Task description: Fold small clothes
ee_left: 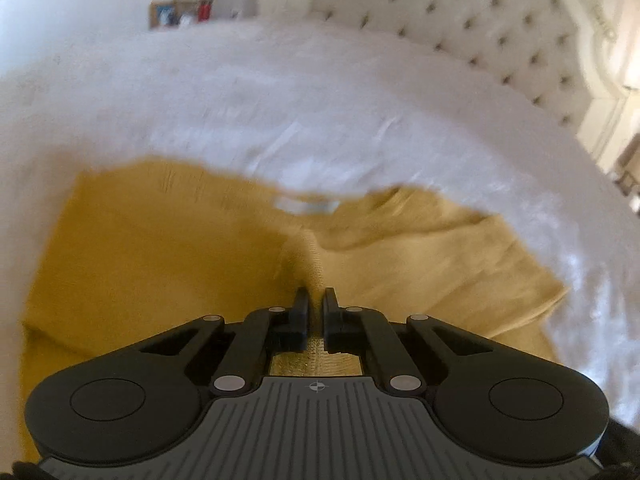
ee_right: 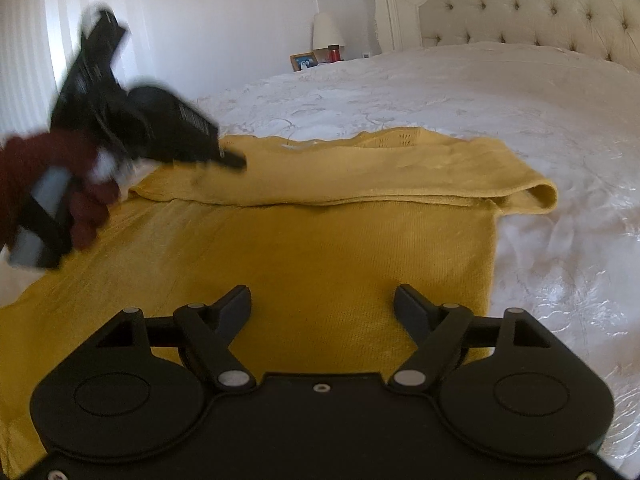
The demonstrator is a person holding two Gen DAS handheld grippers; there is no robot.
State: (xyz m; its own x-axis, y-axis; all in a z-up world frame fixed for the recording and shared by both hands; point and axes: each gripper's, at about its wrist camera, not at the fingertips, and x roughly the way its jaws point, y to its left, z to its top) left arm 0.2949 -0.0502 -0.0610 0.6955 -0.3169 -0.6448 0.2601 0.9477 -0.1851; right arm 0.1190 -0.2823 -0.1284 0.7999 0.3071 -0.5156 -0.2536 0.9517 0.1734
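A mustard-yellow knitted top lies flat on the white bed cover, its upper part folded over into a long band. In the left wrist view the top fills the foreground, and my left gripper is shut on a raised pucker of its fabric. The right wrist view shows that left gripper, blurred, with its tips on the left end of the folded band and a hand in a dark red glove on its handle. My right gripper stands open just above the top's lower body, nothing between its fingers.
A tufted cream headboard rises at the far right end of the bed. Beyond the bed's far side are a lamp, a picture frame and a red can. White bed cover stretches beyond the top.
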